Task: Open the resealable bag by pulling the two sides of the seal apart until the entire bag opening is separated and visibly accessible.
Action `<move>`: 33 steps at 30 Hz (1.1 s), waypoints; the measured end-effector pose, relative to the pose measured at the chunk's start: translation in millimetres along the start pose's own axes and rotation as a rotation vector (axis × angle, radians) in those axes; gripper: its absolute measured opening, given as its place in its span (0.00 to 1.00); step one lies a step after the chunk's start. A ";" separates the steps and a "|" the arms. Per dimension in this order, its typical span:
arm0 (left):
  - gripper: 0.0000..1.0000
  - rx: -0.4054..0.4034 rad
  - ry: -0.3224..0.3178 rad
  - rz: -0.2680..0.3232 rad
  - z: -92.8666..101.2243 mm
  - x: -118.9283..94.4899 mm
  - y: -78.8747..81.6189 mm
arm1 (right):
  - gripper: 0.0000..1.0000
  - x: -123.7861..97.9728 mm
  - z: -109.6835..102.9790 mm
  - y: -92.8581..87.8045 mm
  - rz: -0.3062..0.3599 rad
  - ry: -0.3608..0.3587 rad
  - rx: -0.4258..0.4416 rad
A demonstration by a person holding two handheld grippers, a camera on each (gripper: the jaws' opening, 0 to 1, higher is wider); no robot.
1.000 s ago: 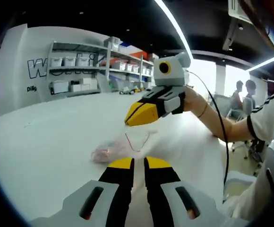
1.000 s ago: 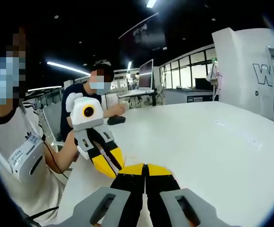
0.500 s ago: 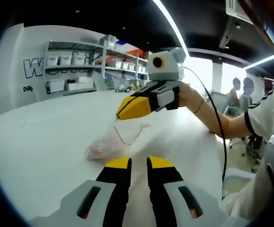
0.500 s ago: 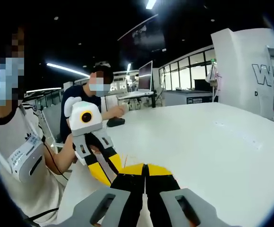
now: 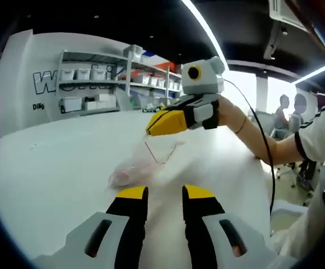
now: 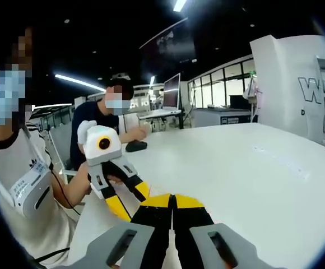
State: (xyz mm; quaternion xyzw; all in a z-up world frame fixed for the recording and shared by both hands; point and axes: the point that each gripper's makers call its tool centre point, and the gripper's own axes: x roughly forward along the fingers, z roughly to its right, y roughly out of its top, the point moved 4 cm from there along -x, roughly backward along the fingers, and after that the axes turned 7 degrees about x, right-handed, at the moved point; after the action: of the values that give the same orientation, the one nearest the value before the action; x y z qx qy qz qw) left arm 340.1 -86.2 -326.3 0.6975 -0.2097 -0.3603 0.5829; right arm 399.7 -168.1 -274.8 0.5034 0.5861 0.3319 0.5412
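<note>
One clear bag (image 5: 145,162) with a red seal line lies on the white table (image 5: 56,168), at the middle of the left gripper view, just beyond the left gripper (image 5: 164,193). That gripper's two yellow-tipped jaws rise from 6 o'clock, parted by a clear gap, with nothing seen between them. The right gripper (image 5: 163,122) comes in from 2 o'clock, held in a hand (image 5: 230,115); its jaws look closed and sit right over the bag's upper edge, though whether they pinch the film cannot be told.

In the right gripper view the right gripper (image 6: 172,200) shows its two jaws pressed together at 6 o'clock. The left gripper (image 6: 125,197) enters from 8 o'clock, jaws spread. Two people sit at 9 to 10 o'clock. One monitor (image 6: 171,89) stands at 12 o'clock.
</note>
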 end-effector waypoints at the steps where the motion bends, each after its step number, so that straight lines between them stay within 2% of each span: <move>1: 0.26 0.001 0.010 -0.003 -1.7 0.1 -1.1 | 0.00 0.1 0.2 0.8 -0.003 -0.001 -0.002; 5: 0.29 0.018 0.038 -0.030 -6.3 0.4 -8.3 | 0.00 0.4 1.3 5.4 0.001 -0.007 -0.007; 15: 0.38 0.016 0.062 0.016 -12.9 -2.2 -0.2 | 0.00 -1.2 7.9 13.0 0.015 -0.028 0.002; 25: 0.48 0.047 0.101 0.028 -19.6 -1.5 1.2 | 0.00 -3.4 14.7 27.5 0.032 -0.060 -0.009; 33: 0.48 0.041 0.101 0.048 -22.3 -3.6 5.2 | 0.00 -3.1 20.0 35.9 0.034 -0.079 -0.015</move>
State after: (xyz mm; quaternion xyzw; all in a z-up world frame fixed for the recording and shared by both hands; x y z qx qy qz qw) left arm 355.1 -70.1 -319.0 0.7214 -0.2038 -0.3062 0.5868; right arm 427.1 -164.3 -244.3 0.5220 0.5532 0.3253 0.5618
